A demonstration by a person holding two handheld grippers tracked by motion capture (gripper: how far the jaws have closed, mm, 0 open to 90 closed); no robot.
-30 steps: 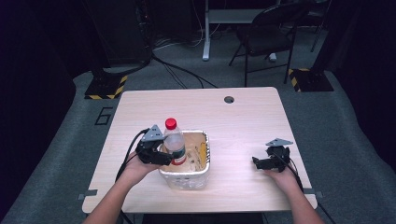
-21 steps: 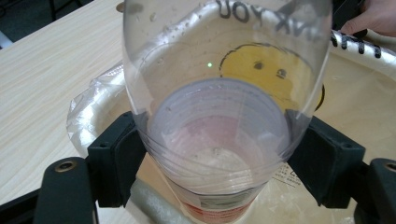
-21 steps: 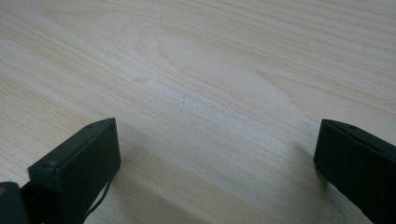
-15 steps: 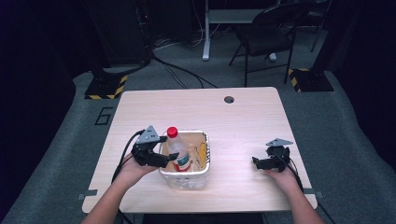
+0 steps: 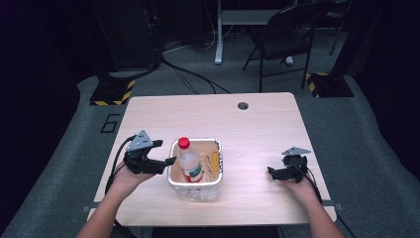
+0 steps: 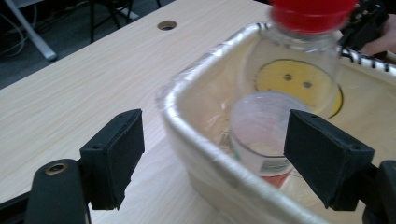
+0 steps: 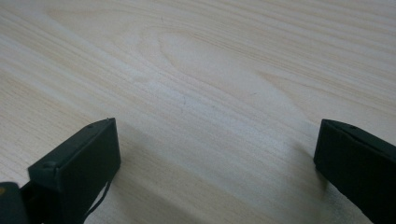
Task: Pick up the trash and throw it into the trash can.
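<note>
The bottle (image 5: 189, 161) stands in the white basket (image 5: 195, 186), on the basket's left side, with its red cap (image 5: 183, 143) sticking up over the rim. I put it there so it leans on the basket wall and does not tip.

My left hand-held gripper (image 5: 167, 161) is just left of the basket. Its jaws have just been opening, then closing a little, and now they stand apart with nothing pressed between them. In the left gripper view the basket's rim (image 6: 196, 140) and the bottle (image 6: 275, 107) sit between my two pads (image 6: 114, 156), but the pads touch neither. So the bottle is let go.

My right hand-held gripper (image 5: 271, 172) rests well to the right of the basket, on the bare wooden surface (image 5: 257, 129). Its jaws are wide apart and hold nothing. It waits there so it stays out of the way.

Inside the basket, to the right of the bottle, there is something yellow (image 5: 214, 161). Through the clear bottle it looks like a smiley face, but I cannot tell for sure.

Behind the basket, at the far edge, the surface has a small round hole (image 5: 242, 105). Past that stands a chair (image 5: 285, 42) on the floor. The basket's own rim is the one thing close to my left pads, so I think I should lift clear of it with care.
</note>
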